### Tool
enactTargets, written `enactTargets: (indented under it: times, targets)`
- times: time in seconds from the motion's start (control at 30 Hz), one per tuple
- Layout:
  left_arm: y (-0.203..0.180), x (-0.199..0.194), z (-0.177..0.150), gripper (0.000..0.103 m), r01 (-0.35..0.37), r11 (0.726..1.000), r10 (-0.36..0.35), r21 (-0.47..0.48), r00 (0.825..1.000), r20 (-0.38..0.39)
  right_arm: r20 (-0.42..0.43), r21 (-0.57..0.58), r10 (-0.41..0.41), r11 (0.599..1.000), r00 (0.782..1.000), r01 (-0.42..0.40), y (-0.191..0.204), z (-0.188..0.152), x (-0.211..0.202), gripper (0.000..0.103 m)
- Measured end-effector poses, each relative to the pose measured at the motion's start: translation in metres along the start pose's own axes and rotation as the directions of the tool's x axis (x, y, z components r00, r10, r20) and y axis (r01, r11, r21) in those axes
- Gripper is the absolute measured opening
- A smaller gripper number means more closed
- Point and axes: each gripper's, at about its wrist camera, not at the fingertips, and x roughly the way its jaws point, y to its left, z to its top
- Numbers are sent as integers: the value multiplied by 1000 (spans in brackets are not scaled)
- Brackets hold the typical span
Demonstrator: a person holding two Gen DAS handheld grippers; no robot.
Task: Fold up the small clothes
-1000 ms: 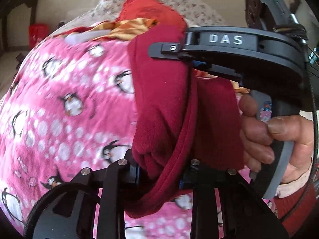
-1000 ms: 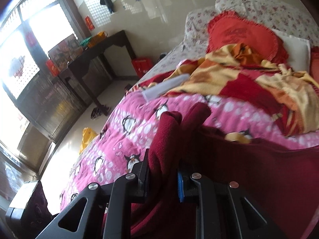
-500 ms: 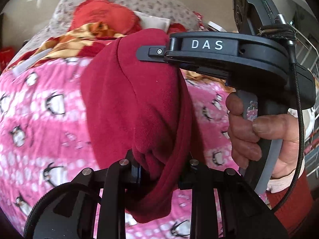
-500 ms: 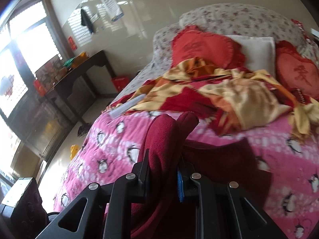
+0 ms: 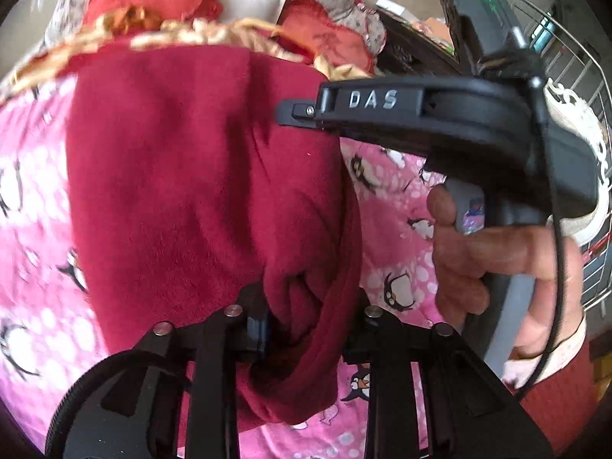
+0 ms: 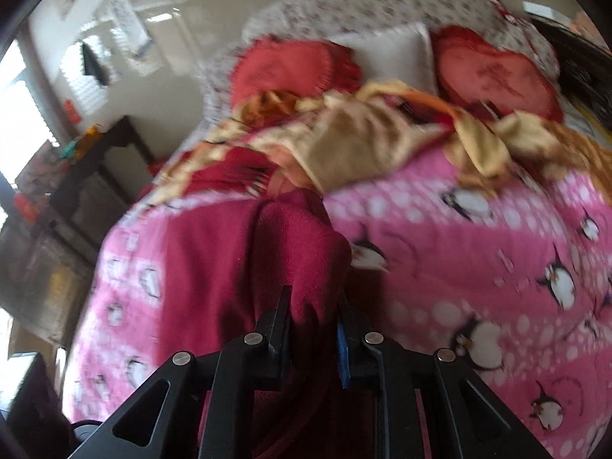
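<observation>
Dark red fleece, a small garment [image 5: 199, 191], is seen clamped in both hand-held grippers above a bed covered by a pink penguin-print blanket [image 6: 478, 260]. A bunched fold of the garment is pinched by the left hand-held gripper [image 5: 306, 329], whose jaws are opening slightly while cloth is still gripped between them. Another gathered fold is clamped by the right hand-held gripper [image 6: 313, 329], its jaws drawn close together on the fabric. The garment's long axis is stretched away from the grippers toward the head of the bed, where its far edge is spread across the blanket near a crumpled gold and red quilt [image 6: 363, 145]. Red heart-shaped cushions [image 6: 497, 76] and a white pillow [image 6: 386, 53] are seen at the headboard end. The right hand-held gripper's handle is held by a person's hand [image 5: 493, 264].
</observation>
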Motion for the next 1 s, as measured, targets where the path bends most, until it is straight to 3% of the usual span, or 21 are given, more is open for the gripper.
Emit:
enactTargets:
  times: [0.13, 0.17, 0.23, 0.27, 0.37, 0.47, 0.57, 0.67, 0.8, 0.9, 1.0]
  targets:
    - [9, -9, -5, 47, 58, 996, -60, -68, 997, -37, 11, 11, -6, 1000, 1000, 6, -11, -7, 8, 18]
    - [10, -21, -7, 50, 62, 996, -64, -65, 997, -37, 12, 19, 1, 1000, 1000, -1, -13, -7, 5, 22]
    - [9, -43, -13, 57, 63, 997, -64, -41, 998, -16, 26, 50, -22, 999, 999, 20, -16, -6, -7, 40]
    - [10, -59, -18, 62, 46, 999, -46, -17, 999, 9, 37, 60, -34, 998, 999, 31, -17, -6, -16, 42]
    - [18, -86, -29, 62, -20, 1000, 19, 17, 998, 63, 60, 36, 36, 999, 998, -38, -5, -9, -41, 43]
    - [30, -94, -35, 62, -127, 991, 123, 35, 988, 93, 65, -66, 76, 995, 995, -71, 26, -18, -59, 43]
    - [43, -83, -38, 62, -182, 983, 181, 13, 982, 61, 32, -174, 115, 979, 993, -108, 59, -33, -60, 43]
    - [52, -66, -43, 62, -192, 981, 192, -4, 981, 42, -19, -226, 41, 973, 999, -45, 67, -58, -46, 43]
    - [57, -41, -48, 62, -205, 979, 205, -19, 979, 4, -56, -178, -89, 981, 994, 78, 32, -81, -28, 39]
    - [60, -28, -52, 62, -203, 979, 202, -35, 979, -19, -63, -78, -43, 996, 997, 38, 6, -89, -16, 39]
    - [56, -27, -51, 62, -221, 975, 221, -31, 975, -11, -53, -97, -48, 994, 997, 43, 10, -88, -21, 39]
